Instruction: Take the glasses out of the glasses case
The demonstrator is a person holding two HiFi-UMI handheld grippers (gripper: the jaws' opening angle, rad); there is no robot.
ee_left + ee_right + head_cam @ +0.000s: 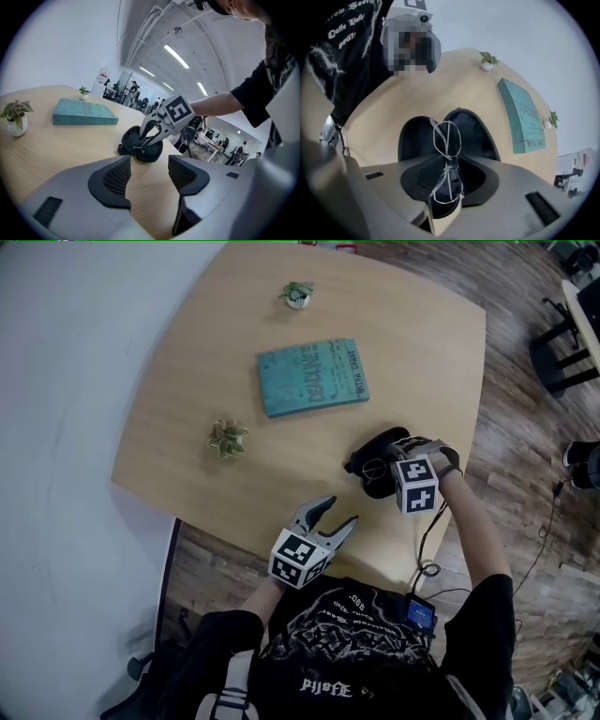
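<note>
The glasses (448, 158) are thin wire-framed ones, folded and standing on edge over the open glasses case (410, 136). One lens pokes up past my right gripper (445, 180) and the other sits down between its fingers (424, 176). Those fingers have narrowed onto the frame around the bridge, and I read that as a pinch on the glasses rather than a loose straddle. The gripper points almost straight down into the case.

The case is black and lies with both halves spread flat, close to the counter's (187, 381) near edge and toward its right corner. The frame is low over the hinge line. I cannot tell whether it has cleared the lining or is touching it.

My left gripper (147, 171) hangs just inside the near edge, well apart from the case, pointing toward it. Its fingers (115, 180) are wide with nothing between them.

Further in, a teal book (312, 377) lies near the counter's middle. One small potted plant (226, 438) is toward the left edge and another plant (297, 294) is by the far edge.

As I judge it, the opening is done and the grasp looks made. What is left is to lift the glasses straight up out of the case and set them on bare counter beside it. If the case comes up too, the left gripper is free to hold it down.
</note>
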